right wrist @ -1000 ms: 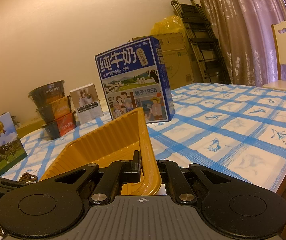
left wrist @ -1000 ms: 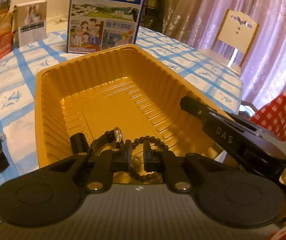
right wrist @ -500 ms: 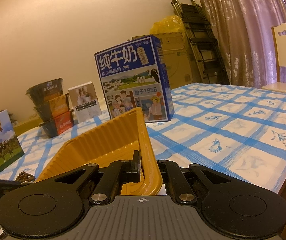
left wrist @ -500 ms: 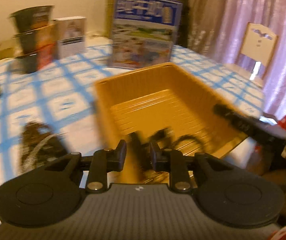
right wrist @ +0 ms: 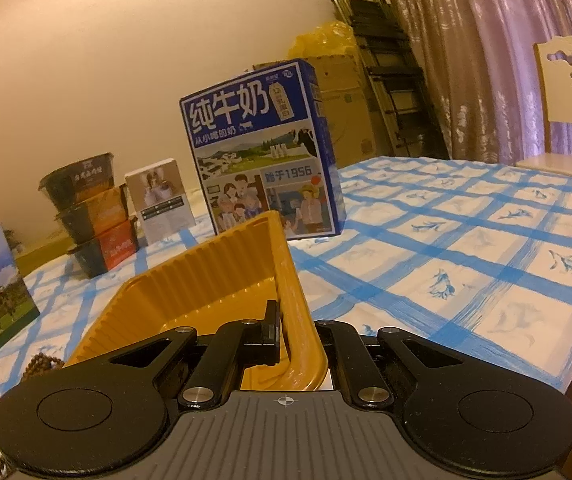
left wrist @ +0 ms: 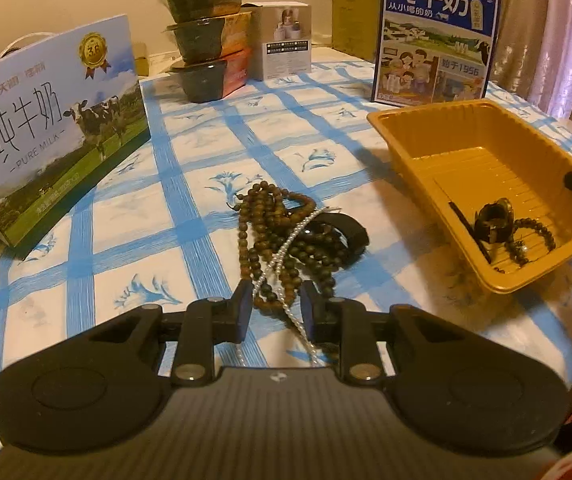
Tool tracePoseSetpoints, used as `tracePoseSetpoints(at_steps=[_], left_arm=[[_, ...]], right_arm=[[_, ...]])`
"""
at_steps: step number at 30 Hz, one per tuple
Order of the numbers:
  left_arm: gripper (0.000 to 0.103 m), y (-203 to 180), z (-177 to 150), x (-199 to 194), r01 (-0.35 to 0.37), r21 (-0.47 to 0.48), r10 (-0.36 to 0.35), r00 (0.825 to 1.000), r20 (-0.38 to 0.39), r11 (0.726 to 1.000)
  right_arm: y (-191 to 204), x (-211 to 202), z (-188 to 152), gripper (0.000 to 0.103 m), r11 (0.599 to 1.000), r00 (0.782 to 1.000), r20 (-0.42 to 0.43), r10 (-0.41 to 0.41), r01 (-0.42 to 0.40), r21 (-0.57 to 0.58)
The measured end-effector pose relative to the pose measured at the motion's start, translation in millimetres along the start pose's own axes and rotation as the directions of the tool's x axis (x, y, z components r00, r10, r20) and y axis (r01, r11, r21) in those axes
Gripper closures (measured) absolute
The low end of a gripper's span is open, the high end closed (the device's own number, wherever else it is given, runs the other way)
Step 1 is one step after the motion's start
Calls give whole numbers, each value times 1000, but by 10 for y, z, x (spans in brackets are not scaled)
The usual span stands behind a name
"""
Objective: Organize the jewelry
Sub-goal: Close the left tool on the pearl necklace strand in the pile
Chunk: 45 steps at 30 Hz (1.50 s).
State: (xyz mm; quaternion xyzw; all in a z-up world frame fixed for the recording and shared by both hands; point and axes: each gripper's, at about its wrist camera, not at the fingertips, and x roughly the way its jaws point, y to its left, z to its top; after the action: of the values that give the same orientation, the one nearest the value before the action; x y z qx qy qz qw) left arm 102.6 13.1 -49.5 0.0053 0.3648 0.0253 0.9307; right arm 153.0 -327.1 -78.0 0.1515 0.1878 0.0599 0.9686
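I am holding my left claw [left wrist: 277,307] over the pile of jewelry on the table [left wrist: 134,216], and its jaws have just been opening; they are now standing a little apart, pressing on nothing. The brown beads [left wrist: 270,236] and the white pearl strand [left wrist: 286,256] are lying under and between the fingers, and a black band [left wrist: 346,228] is lying at the right of the pile. To the right, the yellow tray [left wrist: 418,160] is already holding a watch [left wrist: 494,220] and a small bead bracelet [left wrist: 534,236]. My right claw [right wrist: 298,340] is gripping tightly the near right wall of this tray. A blue milk box [left wrist: 438,36] is standing far behind the tray.
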Motion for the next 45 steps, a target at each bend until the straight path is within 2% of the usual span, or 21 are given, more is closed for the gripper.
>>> tracePoseSetpoints(at_steps=[5, 14, 15, 17, 20, 30, 36, 40, 45], left_arm=[[81, -39, 44, 178, 7, 54, -7, 1000, -7, 999], [82, -35, 154, 574, 16, 130, -12, 999, -37, 991], [83, -37, 156, 596, 23, 135, -18, 999, -41, 991], [98, -41, 158, 621, 31, 142, -25, 999, -47, 989], [103, -43, 164, 577, 34, 147, -29, 999, -37, 989], [103, 11, 372, 102, 73, 117, -80, 995, 57, 990], [102, -2, 373, 214, 59, 138, -63, 998, 21, 989], [92, -51, 318, 366, 67, 183, -64, 998, -21, 981], [92, -121, 298, 582, 68, 244, -56, 997, -58, 967]], right_arm=[[75, 17, -19, 97, 999, 1000, 11, -1, 2, -52], [44, 42, -15, 97, 1000, 1000, 17, 12, -11, -28], [46, 43, -12, 97, 999, 1000, 18, 13, -13, -29], [50, 43, -11, 97, 999, 1000, 19, 14, -14, -29], [56, 41, -9, 97, 999, 1000, 20, 16, -16, -30], [86, 15, 10, 97, 999, 999, 32, 35, -33, -36], [90, 16, 10, 97, 999, 999, 31, 35, -34, -37], [108, 4, 4, 97, 999, 999, 34, 33, -32, -34], [109, -8, -1, 97, 999, 999, 33, 35, -34, -36]])
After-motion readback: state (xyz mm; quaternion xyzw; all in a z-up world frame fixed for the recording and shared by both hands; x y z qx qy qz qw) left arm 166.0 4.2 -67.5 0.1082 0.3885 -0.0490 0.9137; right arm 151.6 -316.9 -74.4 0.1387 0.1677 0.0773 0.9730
